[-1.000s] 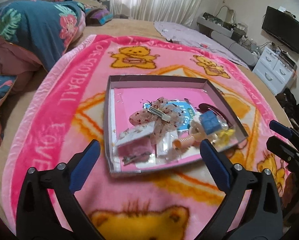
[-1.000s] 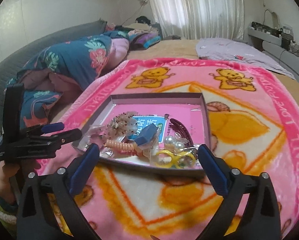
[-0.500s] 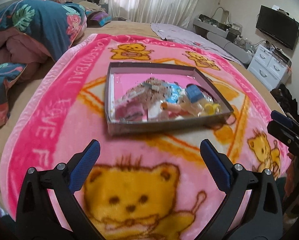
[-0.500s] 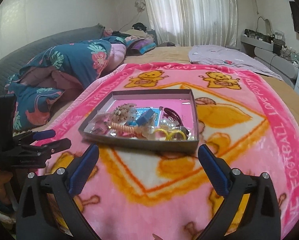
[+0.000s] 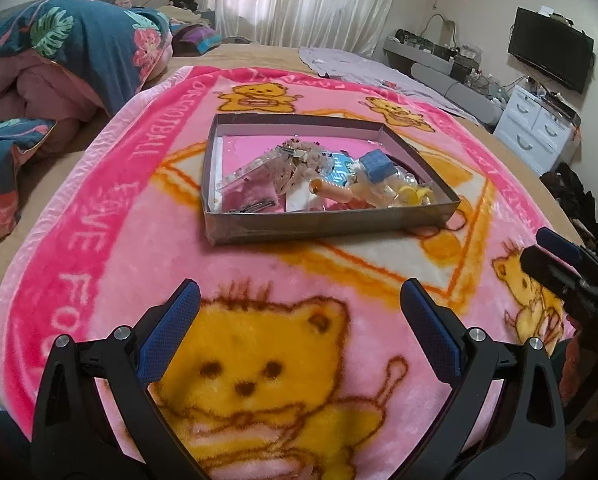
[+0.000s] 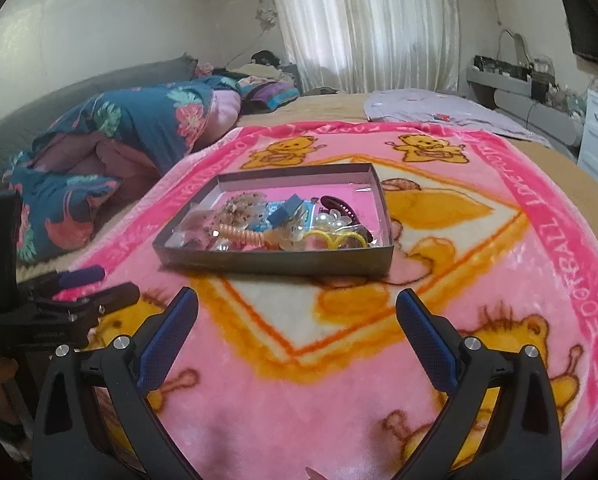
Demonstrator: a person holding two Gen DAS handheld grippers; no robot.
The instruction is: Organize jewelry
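Both grippers, left gripper (image 5: 299, 300) and right gripper (image 6: 297, 306), gape empty; one tray (image 5: 331, 224) holds perhaps ten trinkets.

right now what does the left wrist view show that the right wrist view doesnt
Only the left wrist view shows the whole black wall-mounted television and the silver hair clips in the tray's near corner. Only the right wrist view shows the dark red hair claw and the cluster of white pearl beads. Both show the shallow grey cardboard tray, the blue cube-shaped box, the pink bear-print blanket and both pairs of open fingers.
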